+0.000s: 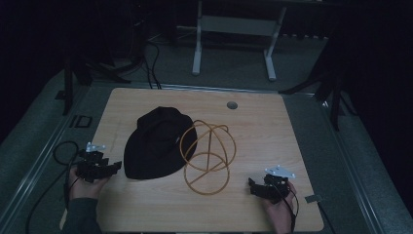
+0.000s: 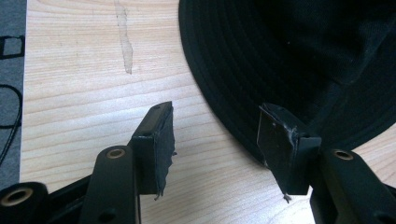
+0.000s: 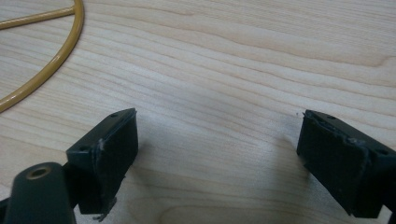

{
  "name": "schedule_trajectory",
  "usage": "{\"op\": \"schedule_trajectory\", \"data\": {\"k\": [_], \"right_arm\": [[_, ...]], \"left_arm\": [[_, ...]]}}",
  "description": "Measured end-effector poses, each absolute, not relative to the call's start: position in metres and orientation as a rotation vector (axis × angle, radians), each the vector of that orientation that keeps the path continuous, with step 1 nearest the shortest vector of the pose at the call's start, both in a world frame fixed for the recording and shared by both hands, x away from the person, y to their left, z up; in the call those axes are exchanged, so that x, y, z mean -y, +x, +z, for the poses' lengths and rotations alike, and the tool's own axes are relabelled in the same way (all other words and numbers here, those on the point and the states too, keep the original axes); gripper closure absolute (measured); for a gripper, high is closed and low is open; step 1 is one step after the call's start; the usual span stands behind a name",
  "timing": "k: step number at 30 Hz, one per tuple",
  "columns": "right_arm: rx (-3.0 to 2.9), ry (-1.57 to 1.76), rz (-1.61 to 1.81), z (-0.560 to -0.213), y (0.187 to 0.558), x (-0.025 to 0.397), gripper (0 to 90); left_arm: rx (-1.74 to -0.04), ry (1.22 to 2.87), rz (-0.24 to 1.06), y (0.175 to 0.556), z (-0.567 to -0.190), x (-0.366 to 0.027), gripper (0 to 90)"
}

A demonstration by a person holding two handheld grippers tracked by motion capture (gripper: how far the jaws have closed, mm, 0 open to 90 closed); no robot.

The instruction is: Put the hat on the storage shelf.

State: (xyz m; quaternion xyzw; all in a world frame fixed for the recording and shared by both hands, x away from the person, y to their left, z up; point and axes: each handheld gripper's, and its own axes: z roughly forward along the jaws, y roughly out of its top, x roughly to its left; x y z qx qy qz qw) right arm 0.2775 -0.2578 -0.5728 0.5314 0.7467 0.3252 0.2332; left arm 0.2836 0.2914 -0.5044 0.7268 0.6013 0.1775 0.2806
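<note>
Two hand-held grippers, left (image 1: pixel 114 166) and right (image 1: pixel 251 185), both released; one black hat (image 1: pixel 153 144), one wire frame (image 1: pixel 208 156).

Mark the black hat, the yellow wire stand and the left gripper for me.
black hat (image 1: pixel 153 144): high view, on the crown.
yellow wire stand (image 1: pixel 207 191): high view, on the base ring's near edge.
left gripper (image 1: pixel 117 165): high view, between its open fingertips.

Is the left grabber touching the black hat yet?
Cannot tell. In the left gripper view, one open finger of the left gripper overlaps the black hat brim, but no contact or gap shows plainly.
</note>
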Motion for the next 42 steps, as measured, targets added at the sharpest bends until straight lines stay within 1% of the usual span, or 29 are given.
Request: {"op": "schedule_trajectory", "data": {"k": [6, 13, 19, 33, 34, 42], "right_arm": [[-2.049, 1.463, 0.895, -0.573, 0.277, 0.257, 12.4], [-2.053, 1.461, 0.894, -0.573, 0.277, 0.257, 12.4], [-2.057, 1.456, 0.897, -0.573, 0.277, 0.257, 12.4], [-2.063, 1.45, 0.901, -0.573, 0.276, 0.257, 12.4], [-2.064, 1.449, 0.902, -0.573, 0.276, 0.257, 12.4], [-2.067, 1.448, 0.903, -0.573, 0.276, 0.257, 12.4]], "left_arm": [[-1.564, 1.994, 0.437, 0.286, -0.496, -0.292, 45.1], [-1.549, 2.061, 0.409, 0.293, -0.487, -0.293, 45.0], [-1.544, 2.083, 0.374, 0.298, -0.484, -0.292, 44.8], [-1.518, 2.148, 0.311, 0.306, -0.47, -0.283, 43.3], [-1.504, 2.18, 0.296, 0.309, -0.465, -0.279, 42.9], [-1.462, 2.234, 0.288, 0.316, -0.453, -0.27, 42.9]]}}
